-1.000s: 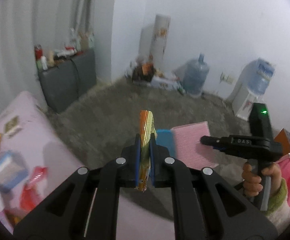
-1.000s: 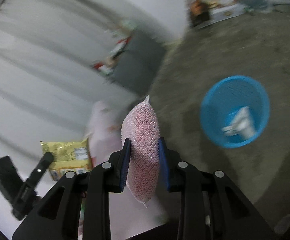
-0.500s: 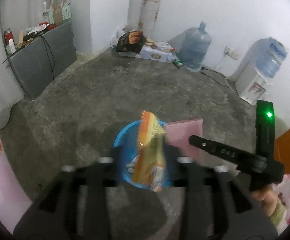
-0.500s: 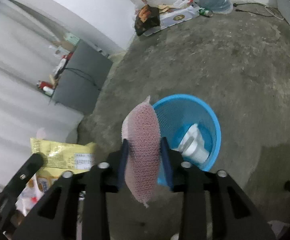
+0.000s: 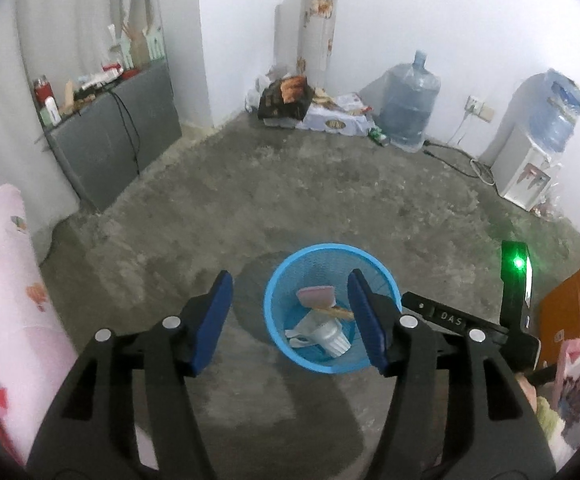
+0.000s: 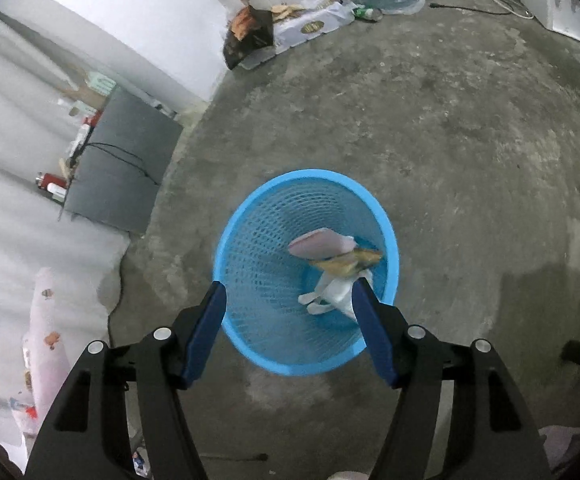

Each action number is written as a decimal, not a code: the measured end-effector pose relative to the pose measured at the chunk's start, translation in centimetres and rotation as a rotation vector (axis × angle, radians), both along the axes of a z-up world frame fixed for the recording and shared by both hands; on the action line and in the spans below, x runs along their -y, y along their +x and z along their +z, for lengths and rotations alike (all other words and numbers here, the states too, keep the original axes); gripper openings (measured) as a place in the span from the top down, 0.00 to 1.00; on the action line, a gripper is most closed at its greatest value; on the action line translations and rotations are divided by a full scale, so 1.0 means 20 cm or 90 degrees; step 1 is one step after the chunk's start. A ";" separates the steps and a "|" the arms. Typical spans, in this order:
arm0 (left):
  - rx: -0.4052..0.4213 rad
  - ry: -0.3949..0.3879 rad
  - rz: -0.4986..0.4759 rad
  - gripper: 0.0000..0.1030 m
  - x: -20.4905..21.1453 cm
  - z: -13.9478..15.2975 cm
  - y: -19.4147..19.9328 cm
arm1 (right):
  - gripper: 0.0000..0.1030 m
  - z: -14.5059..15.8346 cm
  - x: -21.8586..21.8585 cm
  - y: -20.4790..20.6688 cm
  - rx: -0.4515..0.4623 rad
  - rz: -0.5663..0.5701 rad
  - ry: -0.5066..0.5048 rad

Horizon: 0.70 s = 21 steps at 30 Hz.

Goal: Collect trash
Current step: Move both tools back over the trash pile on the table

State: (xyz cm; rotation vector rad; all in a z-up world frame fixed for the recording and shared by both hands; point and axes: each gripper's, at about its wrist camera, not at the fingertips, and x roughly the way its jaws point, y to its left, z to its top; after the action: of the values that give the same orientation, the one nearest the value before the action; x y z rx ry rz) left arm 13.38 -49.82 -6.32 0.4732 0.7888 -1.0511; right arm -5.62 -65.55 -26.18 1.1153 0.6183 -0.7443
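Only one legible mark: "DAS" in pale letters on the black body of the right tongs [image 5: 446,319], seen from the left wrist view, beside the green lamp. Box [image 5: 336,122] by the far wall carries a round gold emblem, its lettering too small to read; same box [image 6: 314,26] in the right wrist view, no clearer. Print on the dark bag [image 5: 285,98] next to it also unreadable.
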 end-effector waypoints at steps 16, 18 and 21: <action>0.059 -0.091 0.116 0.29 -1.30 0.67 0.10 | 0.22 0.85 -0.71 0.31 0.089 0.270 -0.131; 0.071 -0.099 0.145 0.29 -1.46 0.71 0.12 | 0.22 0.92 -0.83 0.38 0.094 0.322 -0.135; 0.094 -0.121 0.207 0.29 -1.74 0.77 0.14 | 0.22 1.00 -0.98 0.44 0.095 0.376 -0.143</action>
State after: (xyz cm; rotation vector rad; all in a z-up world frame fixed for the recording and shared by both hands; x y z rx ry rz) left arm 16.25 -14.99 9.10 0.2471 0.6032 -0.7694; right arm 3.26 -45.95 -6.14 0.7160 0.6737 -0.2112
